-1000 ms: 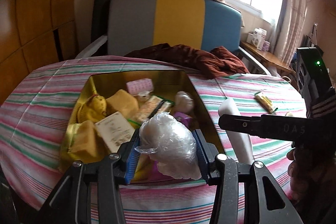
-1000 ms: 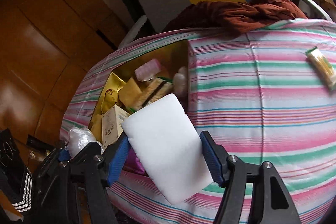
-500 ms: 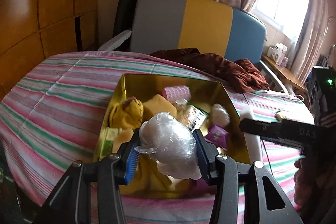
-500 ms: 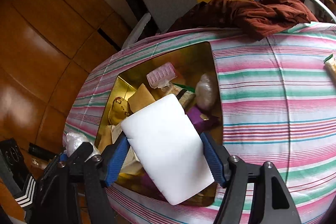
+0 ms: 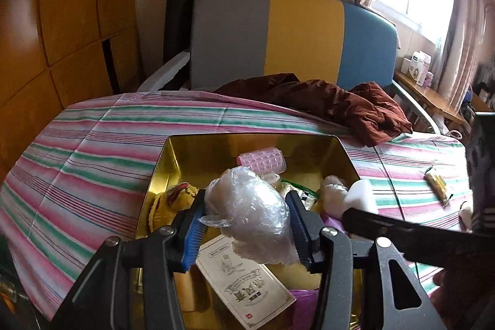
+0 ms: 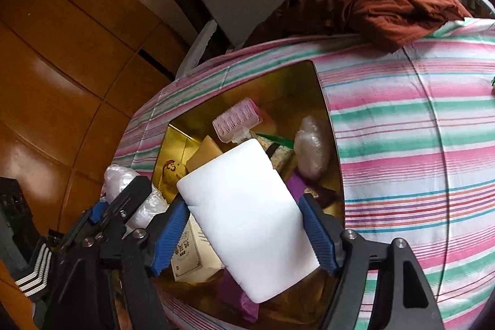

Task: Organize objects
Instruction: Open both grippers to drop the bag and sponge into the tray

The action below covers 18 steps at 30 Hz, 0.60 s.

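Left gripper (image 5: 247, 225) has the crinkled plastic bag (image 5: 250, 215) between its blue pads, jaws just easing apart, bag apparently touching both. Right gripper (image 6: 247, 237) holds the white foam block (image 6: 247, 218) over the gold tin (image 5: 247, 147); its jaws have been opening, contact on its right pad unclear. Tin holds a pink roller (image 6: 236, 119) and a printed box (image 5: 247, 289). Farther back, striped cloth (image 5: 92, 150), maroon garment (image 5: 334, 104).

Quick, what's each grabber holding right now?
Left gripper: holding the plastic-wrapped bundle between its pads; jaws have just been opening.
Right gripper: holding the white foam block between its pads; jaws have just been opening.
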Each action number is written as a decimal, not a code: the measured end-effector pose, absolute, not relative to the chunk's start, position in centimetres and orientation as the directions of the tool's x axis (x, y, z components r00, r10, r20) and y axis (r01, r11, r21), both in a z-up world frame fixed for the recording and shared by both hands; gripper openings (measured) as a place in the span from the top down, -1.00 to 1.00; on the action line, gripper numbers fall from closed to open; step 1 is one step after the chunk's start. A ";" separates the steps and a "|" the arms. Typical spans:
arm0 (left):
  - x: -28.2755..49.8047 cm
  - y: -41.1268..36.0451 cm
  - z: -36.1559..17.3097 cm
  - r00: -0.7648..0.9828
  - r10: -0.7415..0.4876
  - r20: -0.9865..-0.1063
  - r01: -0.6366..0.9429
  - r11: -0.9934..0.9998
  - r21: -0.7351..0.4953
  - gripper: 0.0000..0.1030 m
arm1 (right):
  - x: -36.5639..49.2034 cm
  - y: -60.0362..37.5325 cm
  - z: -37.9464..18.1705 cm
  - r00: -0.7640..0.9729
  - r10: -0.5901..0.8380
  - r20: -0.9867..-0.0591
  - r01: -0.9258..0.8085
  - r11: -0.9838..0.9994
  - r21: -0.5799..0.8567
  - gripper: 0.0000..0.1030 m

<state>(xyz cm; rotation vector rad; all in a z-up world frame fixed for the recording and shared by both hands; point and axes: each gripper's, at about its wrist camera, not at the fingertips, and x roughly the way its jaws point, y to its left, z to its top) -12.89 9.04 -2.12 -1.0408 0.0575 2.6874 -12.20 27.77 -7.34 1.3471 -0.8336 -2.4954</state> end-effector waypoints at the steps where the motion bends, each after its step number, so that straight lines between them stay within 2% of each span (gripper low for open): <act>1: -12.8 9.2 -2.1 -0.712 0.222 -0.666 -0.253 -0.966 -0.051 -0.06 | -12.2 27.8 -7.6 -0.572 -0.414 -0.708 -0.100 -0.822 0.561 -0.48; 7: -12.6 9.4 -2.2 -0.714 0.220 -0.664 -0.246 -0.968 -0.056 -0.12 | -12.0 28.2 -8.2 -0.578 -0.410 -0.706 -0.107 -0.819 0.563 -0.60; 18: -11.0 9.5 -1.5 -0.734 0.224 -0.641 -0.251 -0.967 -0.050 -0.21 | -10.8 28.9 -7.6 -0.592 -0.373 -0.714 -0.114 -0.839 0.532 -0.60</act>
